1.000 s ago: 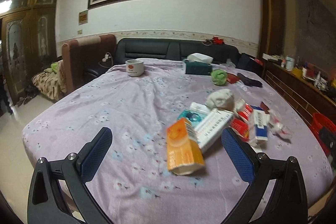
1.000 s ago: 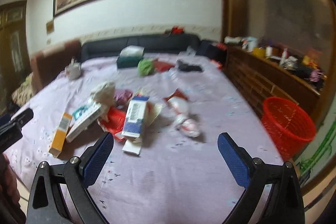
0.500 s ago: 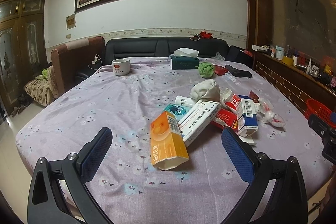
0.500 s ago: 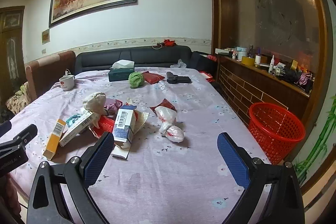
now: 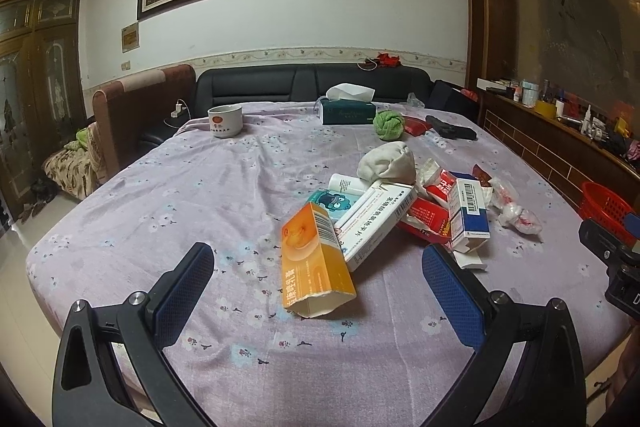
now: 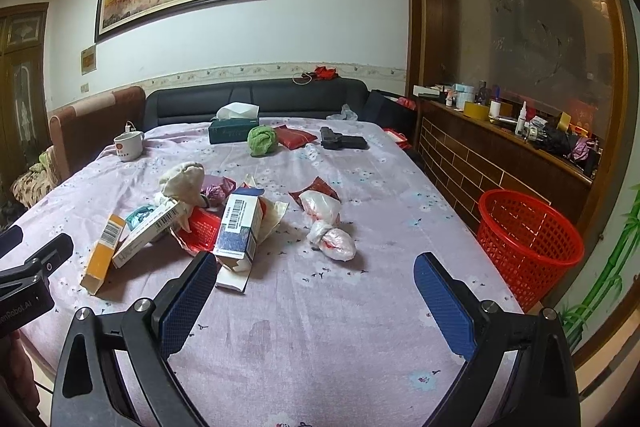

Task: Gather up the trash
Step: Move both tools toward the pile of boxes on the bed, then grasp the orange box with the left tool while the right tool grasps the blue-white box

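Three upright-lettered cartons: orange carton (image 5: 314, 259), white carton (image 5: 374, 221), blue-white carton (image 5: 468, 213); one red basket (image 6: 528, 243).

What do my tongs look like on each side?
Both alike: left tongs and right tongs have glossy black open-frame arms with silver screws and blue cross-hatched pads. The left body shows white lettering. No cables or sleeves visible.

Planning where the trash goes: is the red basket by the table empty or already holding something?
Looks empty: through the red basket's open top only bare mesh wall shows; its bottom is hidden.

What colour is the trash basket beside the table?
Red. The basket shows best in the right wrist view.
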A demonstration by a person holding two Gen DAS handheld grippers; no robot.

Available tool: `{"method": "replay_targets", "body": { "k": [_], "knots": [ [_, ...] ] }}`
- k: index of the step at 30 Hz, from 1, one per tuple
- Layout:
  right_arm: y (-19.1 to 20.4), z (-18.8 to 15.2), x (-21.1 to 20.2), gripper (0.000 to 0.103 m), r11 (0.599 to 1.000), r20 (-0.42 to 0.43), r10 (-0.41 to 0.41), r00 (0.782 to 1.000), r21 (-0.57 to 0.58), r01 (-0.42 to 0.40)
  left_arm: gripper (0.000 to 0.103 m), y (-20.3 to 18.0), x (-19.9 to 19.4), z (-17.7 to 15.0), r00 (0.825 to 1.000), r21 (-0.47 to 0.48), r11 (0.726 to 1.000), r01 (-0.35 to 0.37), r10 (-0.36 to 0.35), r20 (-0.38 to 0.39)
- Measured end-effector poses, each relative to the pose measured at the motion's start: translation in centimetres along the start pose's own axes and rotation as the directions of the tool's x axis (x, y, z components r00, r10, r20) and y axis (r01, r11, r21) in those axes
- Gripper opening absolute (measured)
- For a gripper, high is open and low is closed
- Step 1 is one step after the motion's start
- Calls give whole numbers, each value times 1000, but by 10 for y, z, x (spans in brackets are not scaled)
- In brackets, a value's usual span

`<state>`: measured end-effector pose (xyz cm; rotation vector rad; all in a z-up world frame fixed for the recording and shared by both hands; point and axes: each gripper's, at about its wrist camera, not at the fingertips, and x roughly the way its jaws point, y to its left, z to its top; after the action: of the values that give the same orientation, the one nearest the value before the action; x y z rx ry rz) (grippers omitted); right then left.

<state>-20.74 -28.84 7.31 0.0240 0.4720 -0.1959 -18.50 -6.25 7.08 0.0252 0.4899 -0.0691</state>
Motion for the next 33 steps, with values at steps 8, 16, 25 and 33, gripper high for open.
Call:
{"method": "replay_targets", "body": {
  "k": [8, 16, 25, 33],
  "knots": [
    [-1, -2, 3, 100, 1000, -16, -1, 1000, 2, 1, 103, -1, 2, -2, 1000, -3, 1000, 3, -3, -6],
    [-1, -3, 5, 100, 1000, -29, 5, 1000, 4, -5, 103, -1, 3, -2, 1000, -2, 1000, 2, -2, -7],
    [-1, -4, 6, 100, 1000, -37, 9, 999, 6, -9, 103, 3, 8, -6, 1000, -8, 1000, 14, -14, -23],
    [-4, -6, 10, 100, 998, -60, 54, 997, 36, -52, 103, 37, 22, 1, 997, -100, 995, 20, -27, -71]
  ]
}}
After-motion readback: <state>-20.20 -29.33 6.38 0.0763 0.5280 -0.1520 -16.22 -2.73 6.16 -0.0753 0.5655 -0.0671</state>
